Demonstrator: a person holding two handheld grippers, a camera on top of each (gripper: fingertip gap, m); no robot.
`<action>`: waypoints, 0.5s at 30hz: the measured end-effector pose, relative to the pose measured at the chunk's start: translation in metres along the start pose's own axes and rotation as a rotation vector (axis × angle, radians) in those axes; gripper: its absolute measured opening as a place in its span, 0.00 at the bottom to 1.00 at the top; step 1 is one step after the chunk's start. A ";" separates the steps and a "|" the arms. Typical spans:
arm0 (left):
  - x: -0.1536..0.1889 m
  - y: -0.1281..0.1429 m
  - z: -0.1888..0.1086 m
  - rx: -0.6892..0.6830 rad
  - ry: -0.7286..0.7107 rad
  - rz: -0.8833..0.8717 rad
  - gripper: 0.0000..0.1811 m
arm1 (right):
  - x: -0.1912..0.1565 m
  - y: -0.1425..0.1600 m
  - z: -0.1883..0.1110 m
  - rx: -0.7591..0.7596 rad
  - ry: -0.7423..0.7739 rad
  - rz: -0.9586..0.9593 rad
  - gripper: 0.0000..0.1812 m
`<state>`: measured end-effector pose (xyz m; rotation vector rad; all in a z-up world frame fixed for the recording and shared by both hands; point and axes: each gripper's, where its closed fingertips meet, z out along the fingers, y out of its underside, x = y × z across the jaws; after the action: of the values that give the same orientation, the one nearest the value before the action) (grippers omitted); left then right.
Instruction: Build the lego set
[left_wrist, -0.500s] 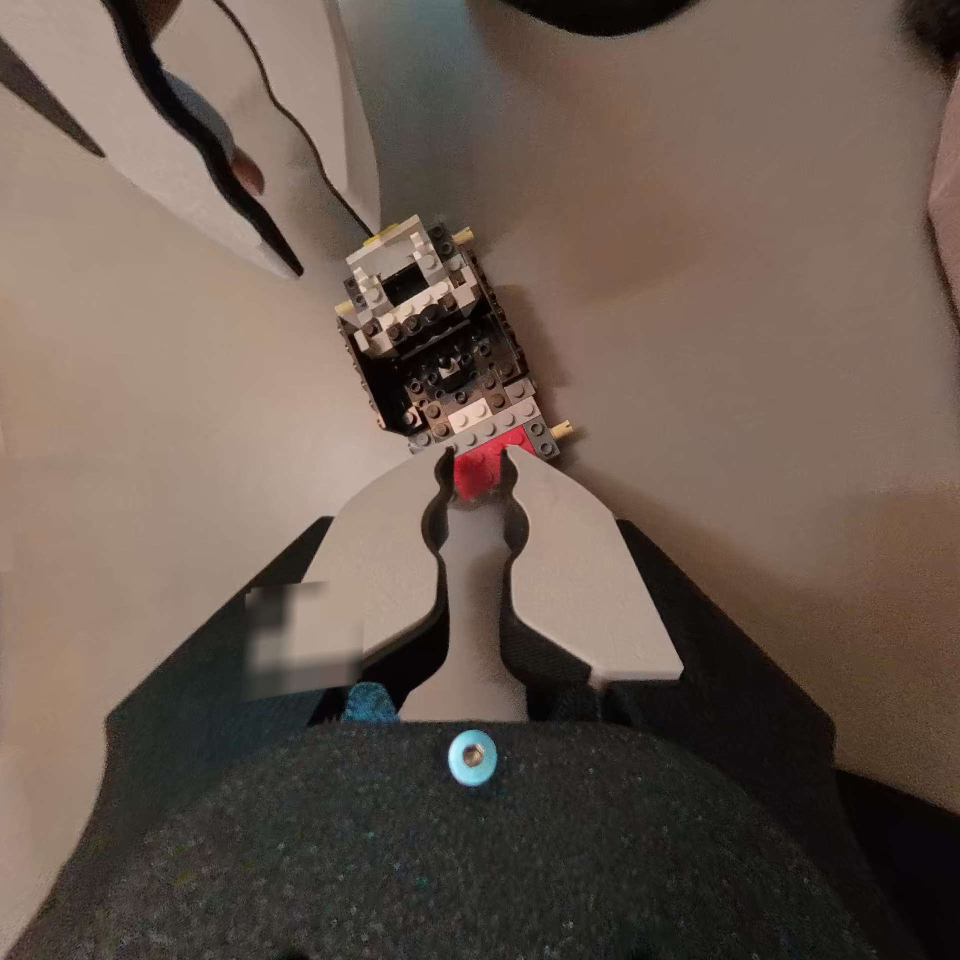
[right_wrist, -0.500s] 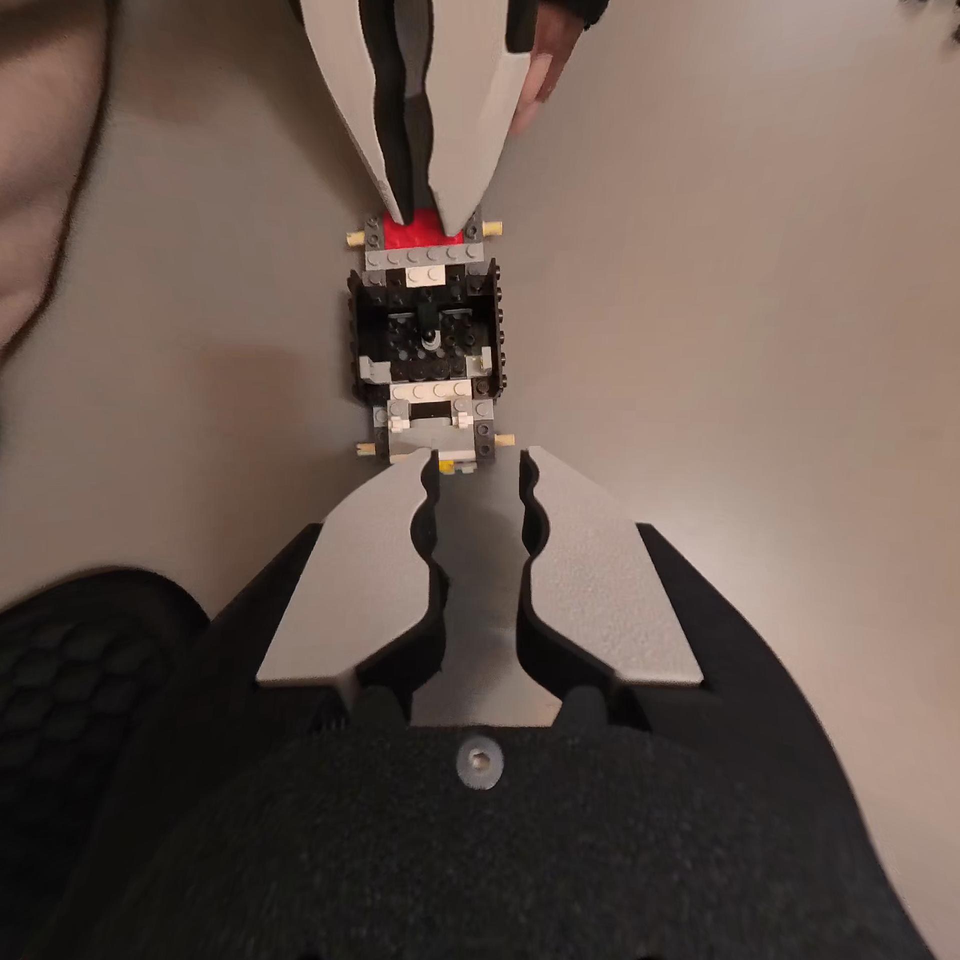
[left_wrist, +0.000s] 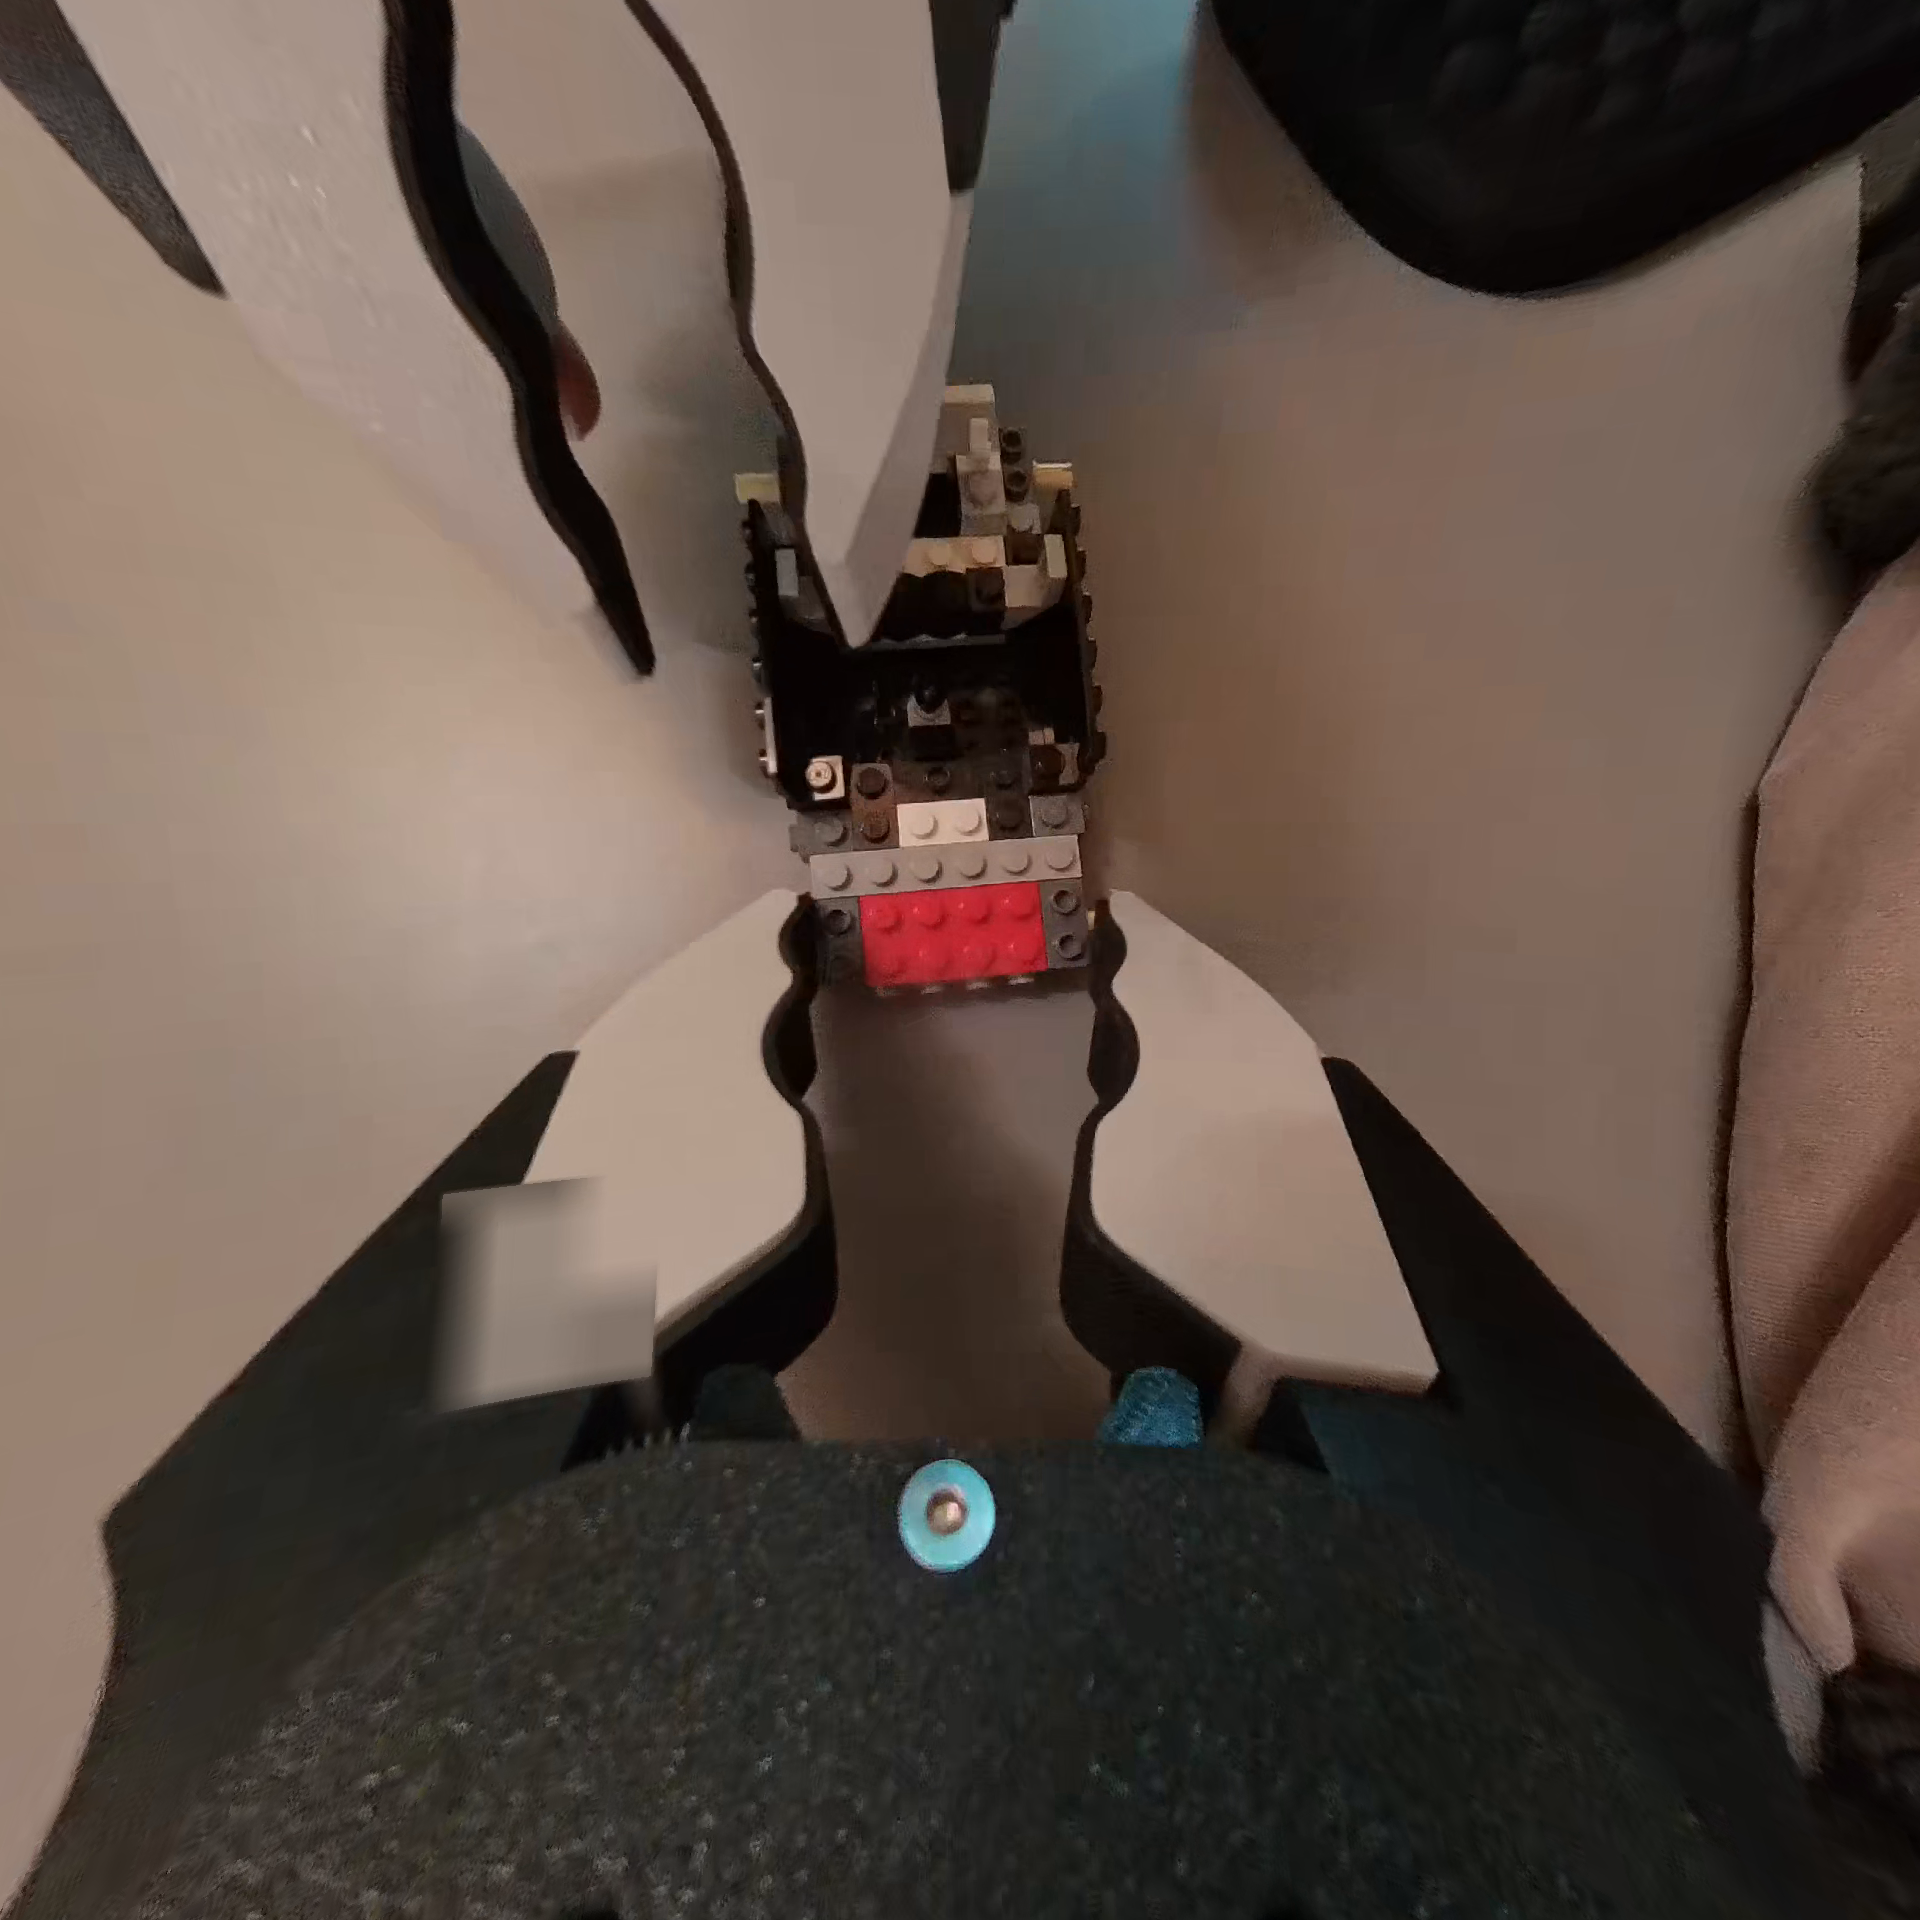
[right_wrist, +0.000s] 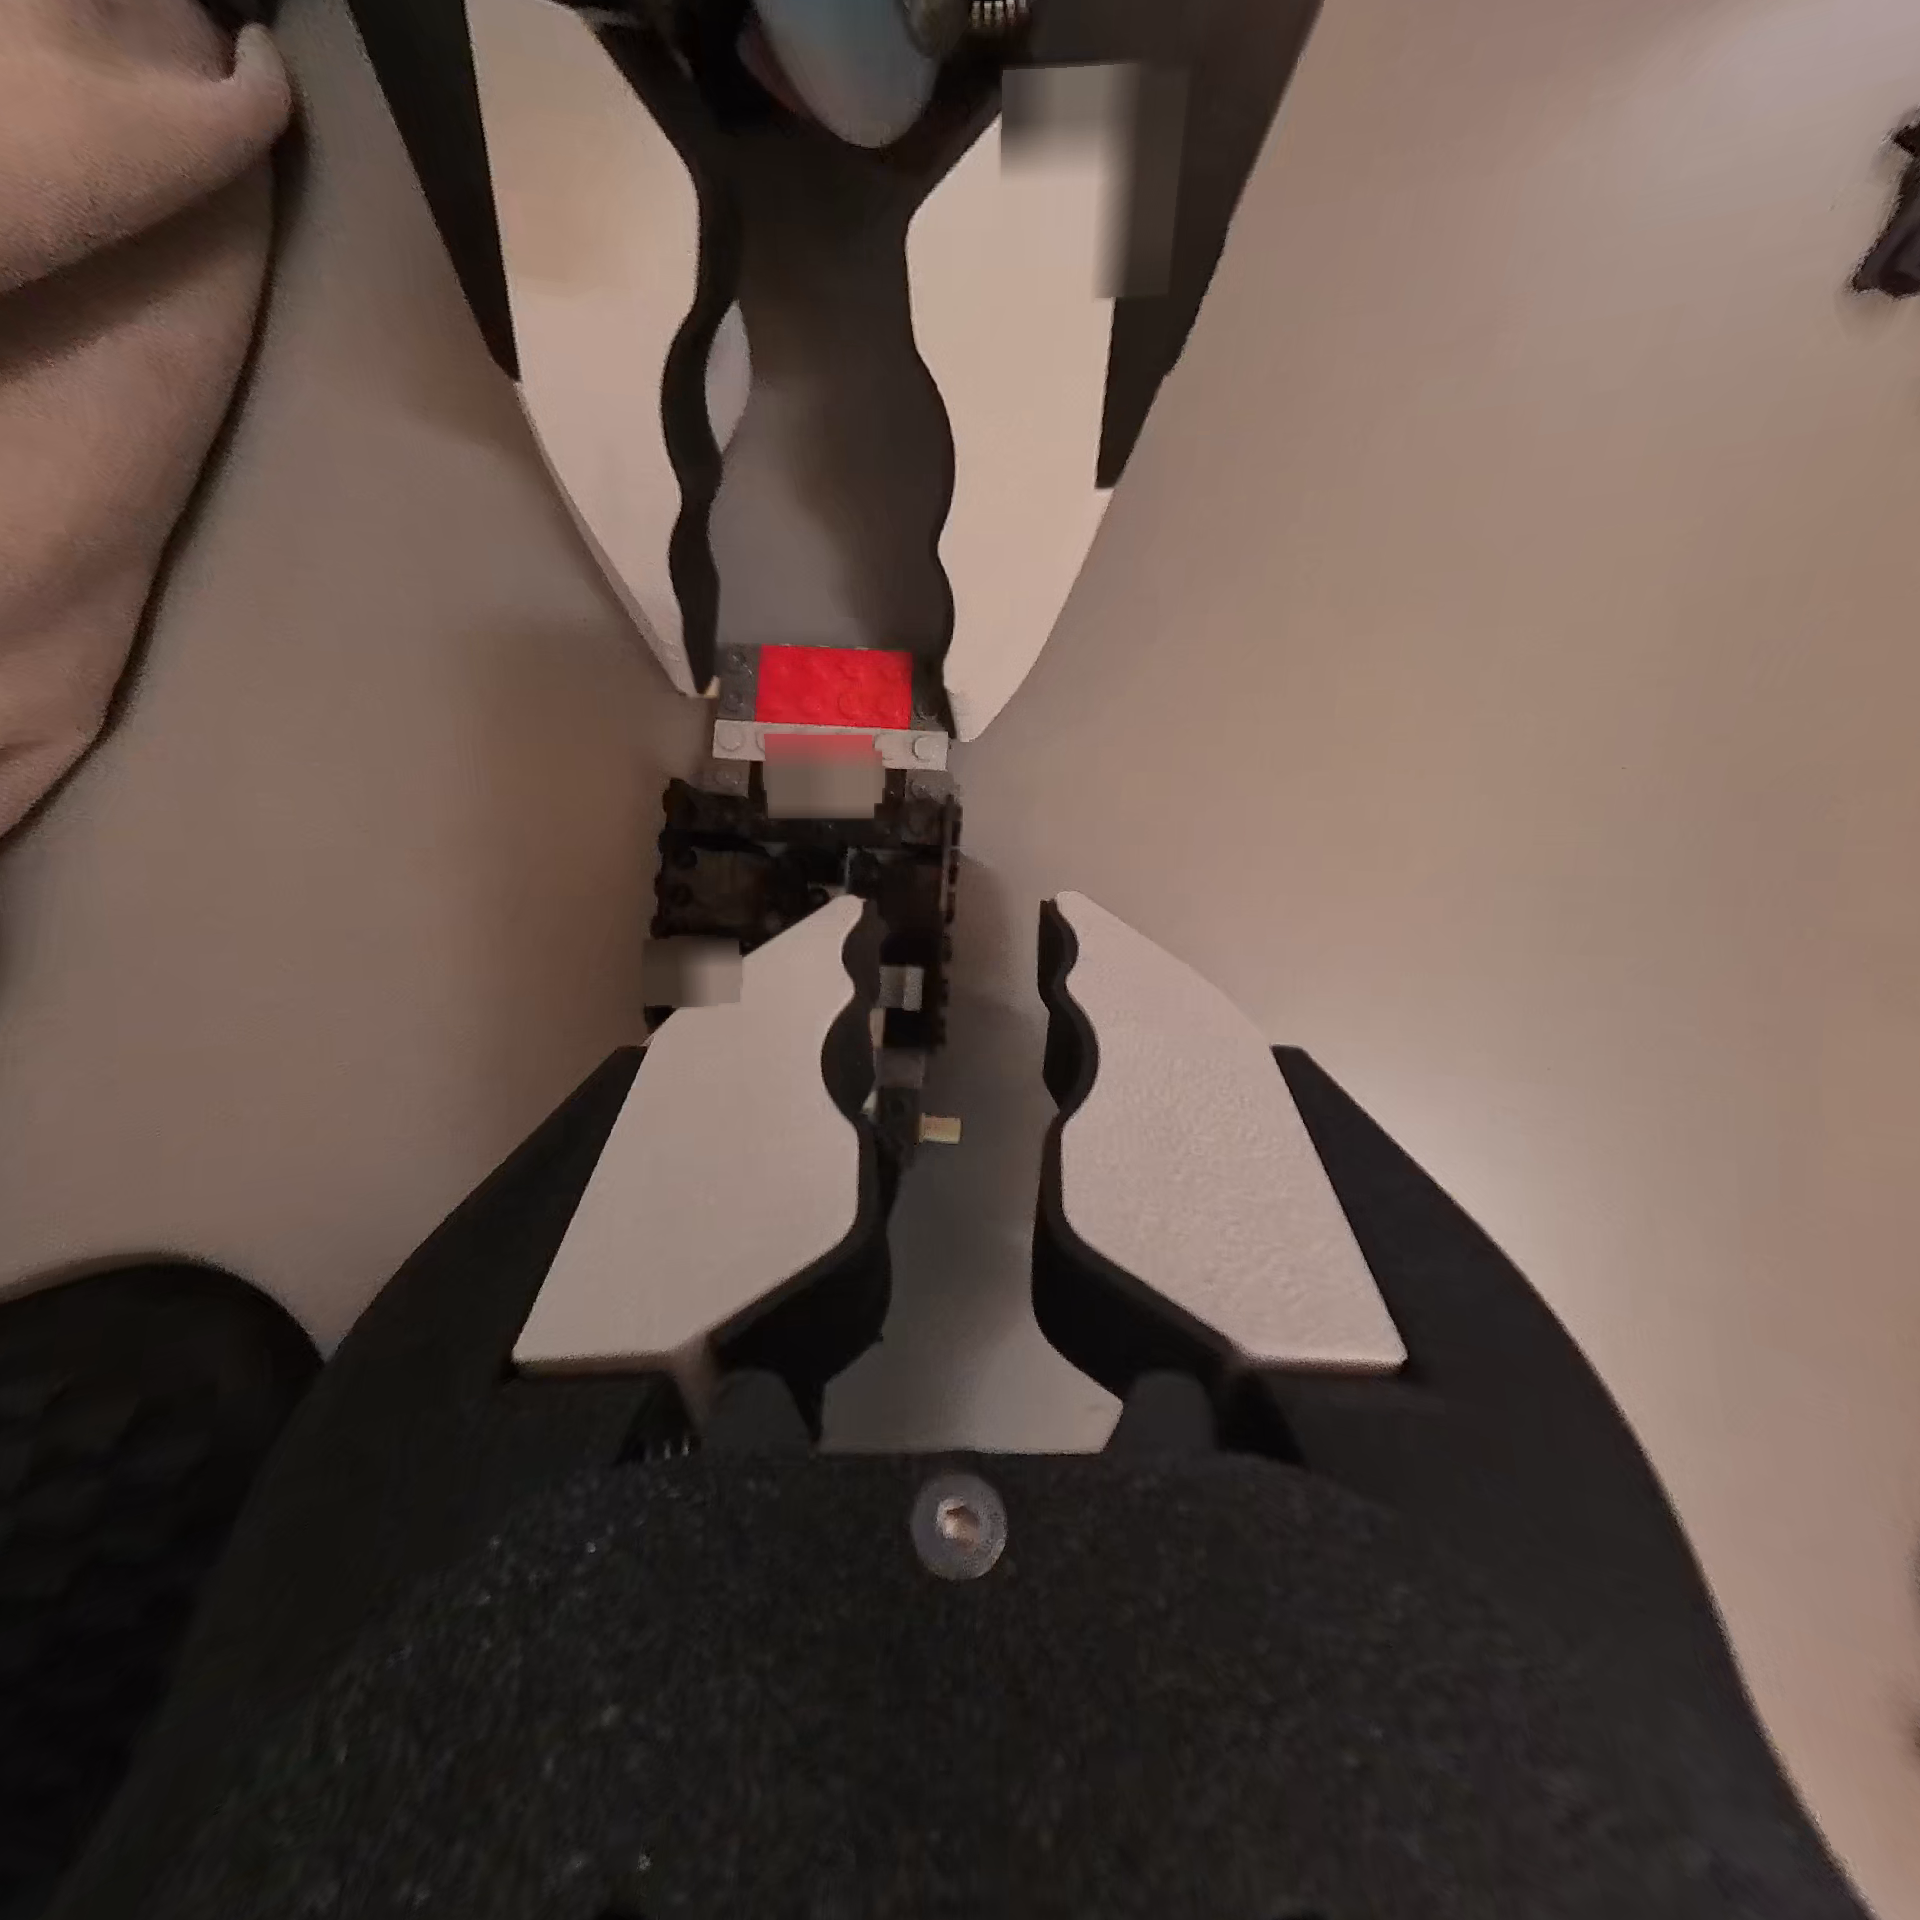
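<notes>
The lego model (left_wrist: 935, 769) is a small vehicle body with black walls, grey plates and a red plate (left_wrist: 951, 935) at its near end, lying on the pale table (left_wrist: 312, 831). My left gripper (left_wrist: 951, 935) has its fingertips against both sides of the red end and is shut on the model. It also shows at the top of the right wrist view (right_wrist: 826, 696). My right gripper (right_wrist: 951, 914) is open over the model's other end (right_wrist: 727, 873). It straddles one black side wall, with one finger (left_wrist: 862, 582) inside the cabin and the other outside.
A black padded object (left_wrist: 1558, 135) lies at the far right, also seen in the right wrist view (right_wrist: 125, 1455). Beige cloth (left_wrist: 1849, 1039) lies along the right edge of the table. A small dark piece (right_wrist: 1891, 239) lies at the right edge. Spacing between my two grippers at the tips: around 5 cm. The small dark piece (right_wrist: 1891, 239) is about equally far from each gripper, around 20 cm.
My left gripper has opened wider and moved forward around the model's red end. My right gripper has moved forward over the model, one finger now inside the cabin.
</notes>
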<state>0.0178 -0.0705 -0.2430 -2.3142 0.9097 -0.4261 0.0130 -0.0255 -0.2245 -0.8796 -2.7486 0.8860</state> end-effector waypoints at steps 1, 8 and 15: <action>-0.001 0.001 0.000 0.000 0.007 0.002 0.27 | -0.001 -0.001 0.002 -0.004 -0.010 0.002 0.16; -0.006 0.001 -0.002 0.003 0.102 0.084 0.27 | 0.001 -0.008 0.006 -0.002 0.000 0.039 0.10; -0.013 0.002 -0.002 0.031 0.166 0.164 0.27 | 0.006 -0.004 0.015 -0.062 0.042 0.120 0.02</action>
<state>0.0069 -0.0636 -0.2431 -2.1800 1.1547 -0.5643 0.0020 -0.0318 -0.2348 -1.0718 -2.7252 0.7954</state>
